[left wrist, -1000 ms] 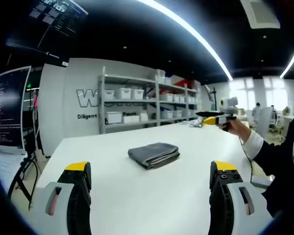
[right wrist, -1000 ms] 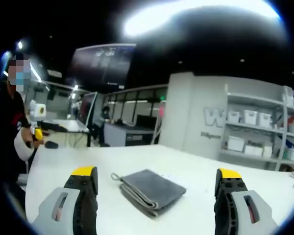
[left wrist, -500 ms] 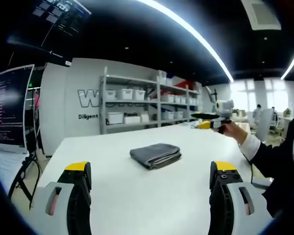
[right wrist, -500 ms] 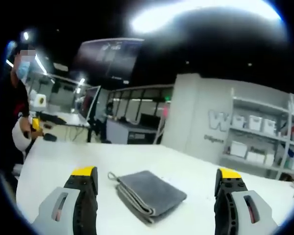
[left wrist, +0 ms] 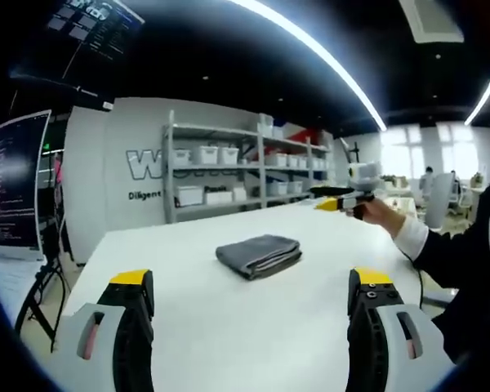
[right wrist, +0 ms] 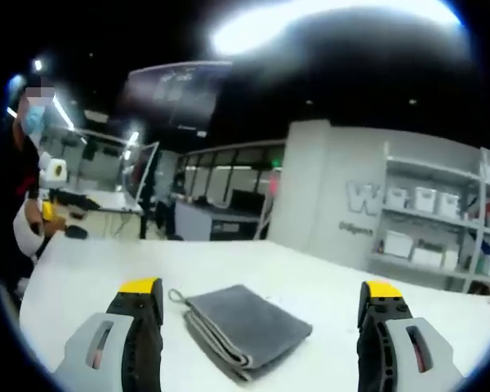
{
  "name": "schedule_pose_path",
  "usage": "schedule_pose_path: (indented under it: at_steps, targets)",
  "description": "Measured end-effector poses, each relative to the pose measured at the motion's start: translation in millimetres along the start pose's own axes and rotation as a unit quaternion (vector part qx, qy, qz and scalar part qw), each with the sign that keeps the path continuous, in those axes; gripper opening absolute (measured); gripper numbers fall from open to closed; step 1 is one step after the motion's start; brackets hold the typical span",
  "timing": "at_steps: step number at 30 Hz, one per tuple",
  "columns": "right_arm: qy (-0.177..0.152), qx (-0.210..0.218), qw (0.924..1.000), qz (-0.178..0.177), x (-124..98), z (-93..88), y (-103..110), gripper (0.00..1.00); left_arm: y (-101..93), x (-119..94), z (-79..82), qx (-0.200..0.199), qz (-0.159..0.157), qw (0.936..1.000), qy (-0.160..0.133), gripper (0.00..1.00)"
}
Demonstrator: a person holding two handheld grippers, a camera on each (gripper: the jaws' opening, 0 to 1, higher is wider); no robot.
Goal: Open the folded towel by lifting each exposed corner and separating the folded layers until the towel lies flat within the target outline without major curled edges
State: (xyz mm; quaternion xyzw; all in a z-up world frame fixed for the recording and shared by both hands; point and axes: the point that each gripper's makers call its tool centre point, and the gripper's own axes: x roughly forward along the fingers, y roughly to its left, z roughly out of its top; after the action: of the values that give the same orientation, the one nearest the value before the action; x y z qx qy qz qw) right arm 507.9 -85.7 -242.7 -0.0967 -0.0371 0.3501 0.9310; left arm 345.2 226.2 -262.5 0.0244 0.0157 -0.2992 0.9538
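A grey folded towel lies on the white table, its stacked layers facing the near side. In the right gripper view the same towel shows a small hang loop at its left corner. My left gripper is open, well short of the towel, with nothing between its jaws. My right gripper is open too, with the towel ahead of it between the jaws. The right gripper also hangs above the table's far right side in the left gripper view, held by a hand. The left gripper appears at the far left of the right gripper view.
Metal shelves with white bins stand behind the table against a lettered wall. Dark monitors stand at the left. A person's sleeve is at the right edge. More desks sit in the background.
The right gripper has drifted a little left over the table, and its view has shifted slightly toward the towel. The towel lies as before.
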Motion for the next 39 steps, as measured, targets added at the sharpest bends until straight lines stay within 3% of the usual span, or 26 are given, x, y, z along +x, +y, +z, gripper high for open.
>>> schedule_pose_path:
  at_steps: [7, 18, 39]
  targets:
    - [-0.009, 0.010, 0.9999, 0.008, 7.2, -8.6, -1.7, 0.99, -1.3, 0.8, -0.6, 0.001, -0.007, 1.0000, 0.003, 0.97]
    - [-0.041, 0.043, 0.9979, -0.023, 4.0, -17.4, -13.3, 0.97, -2.1, -1.5, 4.5, 0.016, -0.008, 0.9998, -0.005, 0.97]
    - [0.000, 0.046, 0.9983, -0.036, 8.7, -49.8, -9.2, 0.93, 0.8, -7.7, 6.5, 0.018, -0.002, 0.9997, -0.015, 0.97]
